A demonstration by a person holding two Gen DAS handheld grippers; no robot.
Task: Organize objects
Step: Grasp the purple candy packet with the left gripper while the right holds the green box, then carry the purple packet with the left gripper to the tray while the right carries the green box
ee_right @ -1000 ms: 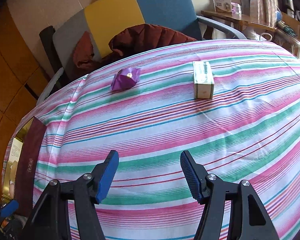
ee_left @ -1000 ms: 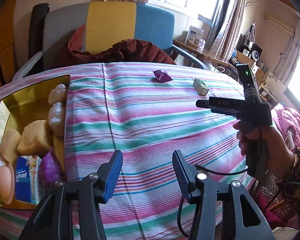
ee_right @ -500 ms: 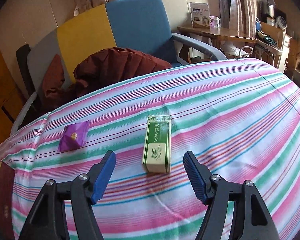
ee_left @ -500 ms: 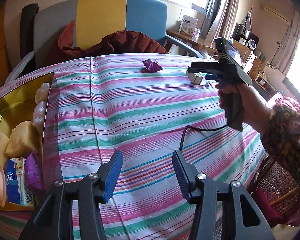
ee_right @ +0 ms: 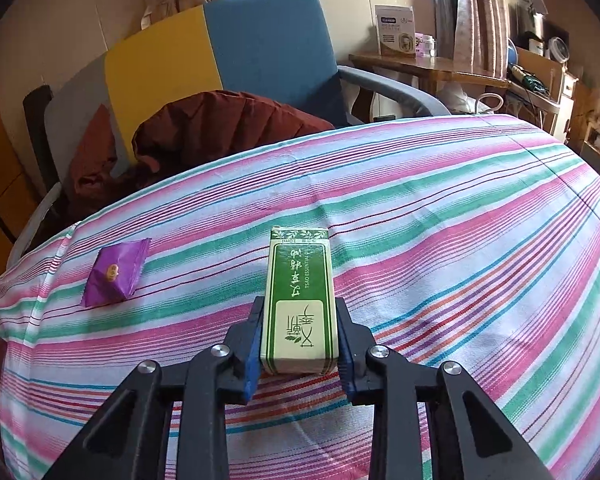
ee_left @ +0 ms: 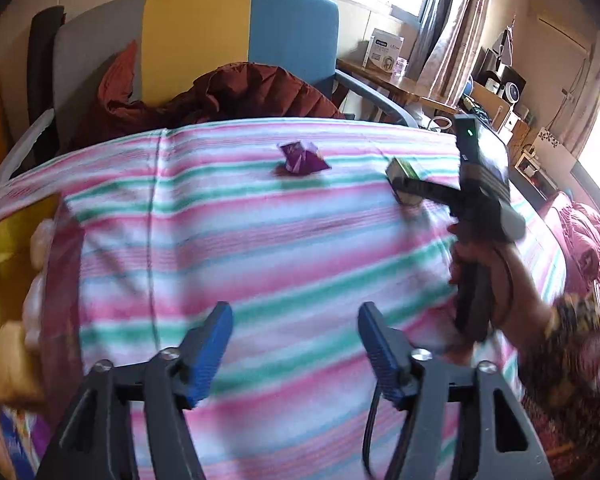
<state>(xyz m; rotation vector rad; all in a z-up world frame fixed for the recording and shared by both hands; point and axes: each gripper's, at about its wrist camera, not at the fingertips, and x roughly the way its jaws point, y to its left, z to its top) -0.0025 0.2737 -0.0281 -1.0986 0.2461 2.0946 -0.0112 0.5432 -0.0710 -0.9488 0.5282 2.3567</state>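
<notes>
My right gripper [ee_right: 300,336] is shut on a small green and cream box [ee_right: 299,300], its blue pads pressed on both long sides, on the striped tablecloth [ee_right: 460,240]. The left wrist view shows the same box [ee_left: 405,176] at the tip of the right gripper [ee_left: 410,191], far right. A purple wrapped candy [ee_right: 116,272] lies on the cloth left of the box, also in the left wrist view [ee_left: 302,157]. My left gripper [ee_left: 294,344] is open and empty above the near part of the cloth.
A gold tray [ee_left: 4,240] holding snacks and packets sits at the left table edge. A yellow, blue and grey chair [ee_right: 228,64] with a dark red jacket [ee_right: 220,124] stands behind the table. A wooden side desk [ee_right: 432,68] is at far right.
My right gripper moved forward over the green box and closed on it. The left gripper stayed open and shifted a little; its view is blurred by motion.
</notes>
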